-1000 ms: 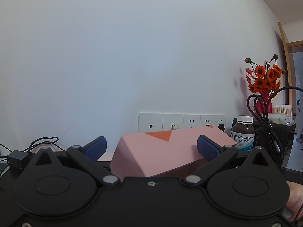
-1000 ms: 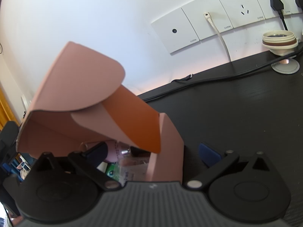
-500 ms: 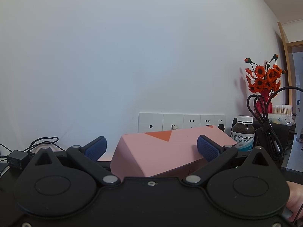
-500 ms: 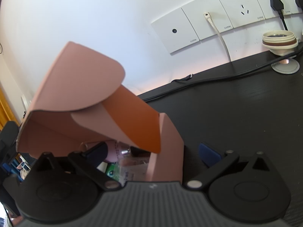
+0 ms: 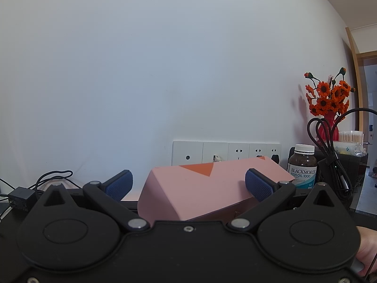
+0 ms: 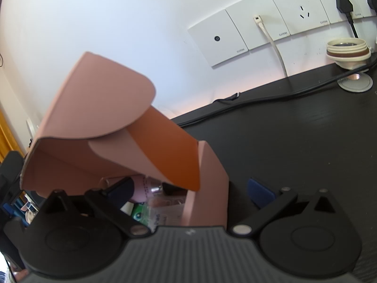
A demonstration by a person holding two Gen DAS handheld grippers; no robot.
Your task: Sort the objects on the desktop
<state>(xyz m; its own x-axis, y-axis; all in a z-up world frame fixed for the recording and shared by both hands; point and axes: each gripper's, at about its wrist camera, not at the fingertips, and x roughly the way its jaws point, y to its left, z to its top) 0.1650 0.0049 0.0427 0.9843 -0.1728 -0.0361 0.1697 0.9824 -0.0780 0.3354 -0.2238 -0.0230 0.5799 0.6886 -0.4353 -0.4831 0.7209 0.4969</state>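
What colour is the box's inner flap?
The inner flap is orange, on a pink box; clearest in the right wrist view.

The left wrist view sits low, level, facing the wall over the pink box (image 5: 212, 188); the right looks down close into its open end; both share the wall sockets (image 6: 254, 30).

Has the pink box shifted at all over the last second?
No. In the left wrist view the pink box keeps the same place beneath the wall sockets and beside the fish oil bottle.
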